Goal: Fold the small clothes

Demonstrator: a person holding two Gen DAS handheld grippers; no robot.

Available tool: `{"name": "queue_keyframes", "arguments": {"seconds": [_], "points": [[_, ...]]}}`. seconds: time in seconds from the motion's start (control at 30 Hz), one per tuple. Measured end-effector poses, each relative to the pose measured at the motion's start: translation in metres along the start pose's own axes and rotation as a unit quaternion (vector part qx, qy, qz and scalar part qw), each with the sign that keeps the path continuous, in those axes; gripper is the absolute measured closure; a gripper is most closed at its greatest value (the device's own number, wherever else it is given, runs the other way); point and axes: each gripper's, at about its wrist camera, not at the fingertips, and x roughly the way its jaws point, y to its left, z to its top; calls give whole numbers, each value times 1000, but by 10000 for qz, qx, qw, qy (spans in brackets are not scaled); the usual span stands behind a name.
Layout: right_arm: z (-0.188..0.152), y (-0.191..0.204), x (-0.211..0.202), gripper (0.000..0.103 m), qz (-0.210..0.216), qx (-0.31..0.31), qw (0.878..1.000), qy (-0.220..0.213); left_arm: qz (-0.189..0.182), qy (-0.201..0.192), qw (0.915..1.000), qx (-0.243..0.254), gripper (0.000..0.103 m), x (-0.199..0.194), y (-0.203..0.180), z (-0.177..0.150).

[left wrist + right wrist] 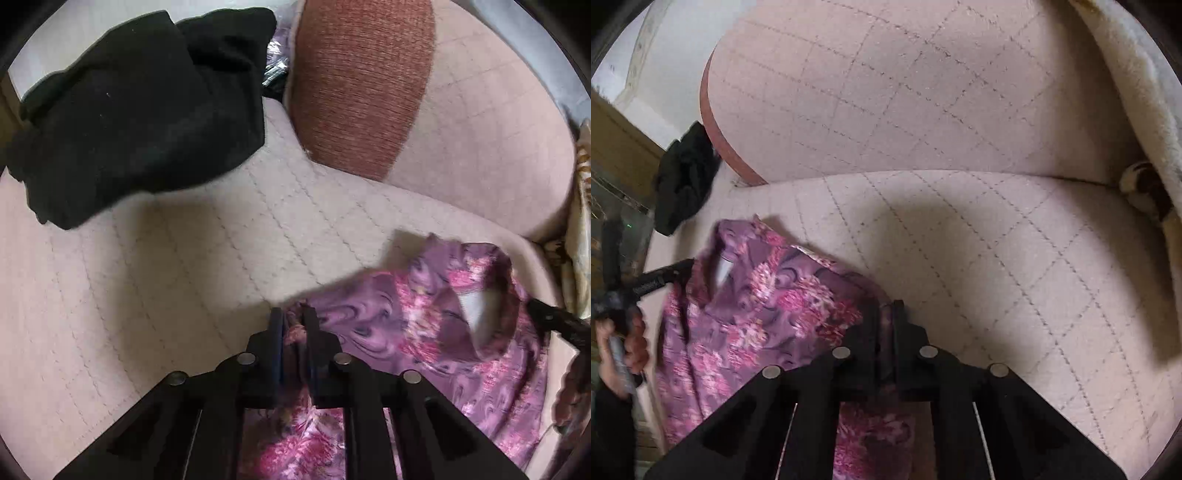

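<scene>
With both tools clamped on the purple floral garment [424,332], left tool [293,314] and right tool [886,306], it is being spread over the sofa seat [166,277]; flat laying is judged next.

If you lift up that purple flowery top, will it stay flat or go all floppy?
Probably floppy: the purple flowery top already sags and creases between the left gripper and the right gripper, both pinching its edge. It looks thin, so likely light. It may slide easily on the quilted sofa seat, though that is a guess.
</scene>
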Motion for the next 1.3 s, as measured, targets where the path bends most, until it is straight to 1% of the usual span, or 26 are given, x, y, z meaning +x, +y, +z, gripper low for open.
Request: {"name": "queue_keyframes", "arguments": {"seconds": [0.03, 0.07, 0.13, 0.2, 0.23, 0.3, 0.37, 0.4, 0.47, 0.5, 0.57, 0.6, 0.63, 0.67, 0.7, 0.73, 0.8, 0.87, 0.9, 0.93, 0.97, 1.03, 1.07, 1.13, 1.27, 1.3], "points": [[0, 0, -4, 96, -34, 17, 10000, -34, 125, -117, 9998, 123, 96, -9, -2, -2], [-2, 0, -14, 96, -33, 92, 9999, -129, 64, -260, 9995, 184, 96, -22, -1, -5], [-10, 1, -43, 96, 131, 152, 9991, -369, -253, -516, 9983, 109, 96, -60, 6, -17], [-33, 13, -83, 96, 286, 0, 9979, -588, -541, -863, 9948, 78, 96, -107, 15, -42], [-46, 19, -100, 96, 295, -105, 9974, -642, -637, -1011, 9927, 163, 96, -136, 18, -66], [-92, 37, -145, 96, 356, -293, 9959, -778, -714, -1195, 9899, 270, 96, -179, 24, -112], [-138, 49, -176, 96, 381, -329, 9958, -762, -666, -1158, 9906, 298, 96, -207, 29, -169], [-169, 56, -193, 96, 423, -316, 9956, -774, -612, -1080, 9920, 248, 96, -220, 31, -210], [-229, 63, -210, 96, 458, -101, 9966, -683, -458, -853, 9952, 172, 96, -224, 34, -260], [-252, 63, -214, 96, 526, 102, 9965, -642, -347, -628, 9974, 96, 96, -219, 33, -298], [-307, 59, -210, 96, 506, 583, 9958, -497, -365, -298, 9986, -222, 96, -206, 39, -343], [-327, 56, -206, 96, 428, 767, 9949, -488, -478, -9, 9973, -562, 96, -190, 43, -370], [-344, 50, -200, 96, 465, 1002, 9927, -481, -552, 124, 9954, -778, 96, -181, 46, -387], [-361, 42, -188, 96, 506, 1301, 9896, -351, -586, 125, 9938, -937, 96, -174, 49, -402], [-367, 37, -181, 96, 437, 1390, 9889, -294, -433, 89, 9935, -1053, 96, -166, 50, -417], [-372, 33, -174, 96, 327, 1412, 9892, -201, -400, 41, 9930, -1112, 96, -168, 47, -424], [-375, 27, -167, 96, 436, 1535, 9872, 0, -363, -291, 9933, -1059, 96, -185, 44, -428], [-372, 27, -181, 96, 413, 1397, 9891, -222, -418, -697, 9929, -865, 96, -215, 36, -435], [-374, 31, -193, 96, 459, 1321, 9895, -372, -351, -760, 9934, -780, 96, -221, 34, -436], [-377, 33, -201, 96, 465, 1253, 9900, -455, -128, -745, 9954, -592, 95, -224, 27, -444], [-384, 35, -207, 96, 367, 1174, 9910, -521, -60, -659, 9966, -497, 94, -221, 25, -448], [-394, 37, -202, 96, 122, 1055, 9936, -390, 24, -108, 9989, -449, 93, -198, 23, -467], [-399, 37, -194, 96, 15, 1074, 9938, -271, 67, 29, 9990, -439, 93, -192, 24, -466], [-400, 35, -183, 96, -24, 1116, 9937, -96, 98, -53, 9991, -400, 93, -194, 24, -463], [-398, 37, -207, 94, 91, 1011, 9934, -526, -118, -337, 9980, -530, 88, -215, 29, -466], [-401, 38, -207, 91, 4, 991, 9938, -506, -228, -275, 9976, -593, 78, -215, 33, -471]]}}
